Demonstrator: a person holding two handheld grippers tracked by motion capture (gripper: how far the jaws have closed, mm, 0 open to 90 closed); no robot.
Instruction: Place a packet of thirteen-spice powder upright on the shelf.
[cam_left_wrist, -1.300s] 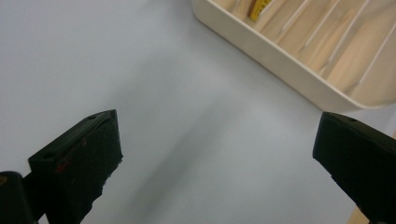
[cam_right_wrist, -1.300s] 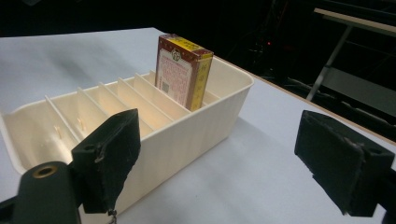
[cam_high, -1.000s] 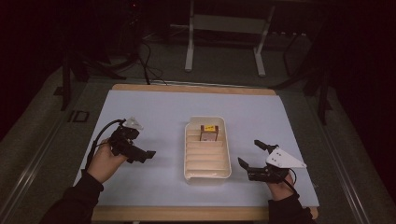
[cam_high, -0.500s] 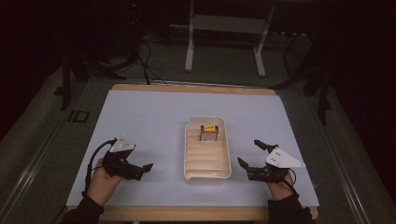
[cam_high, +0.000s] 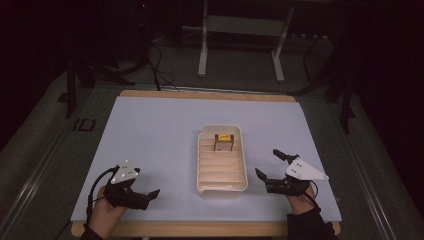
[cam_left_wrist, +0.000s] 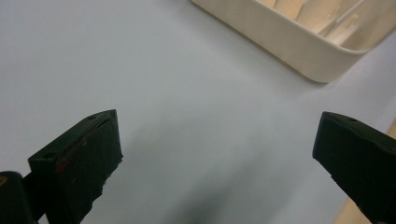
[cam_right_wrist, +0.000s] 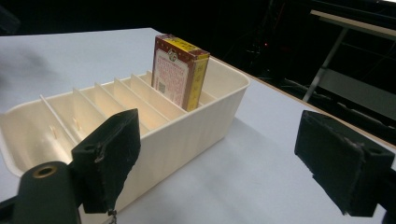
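My table is pale blue with a light wood edge. The ribbed tray is cream. Inside it, the box is dark red with yellow sides and fine patterned print. My tongs' pads are black.

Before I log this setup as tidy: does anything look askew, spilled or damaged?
Nothing stands out. The small box stands upright in a far slot of the cream tray; both grippers are open and empty.
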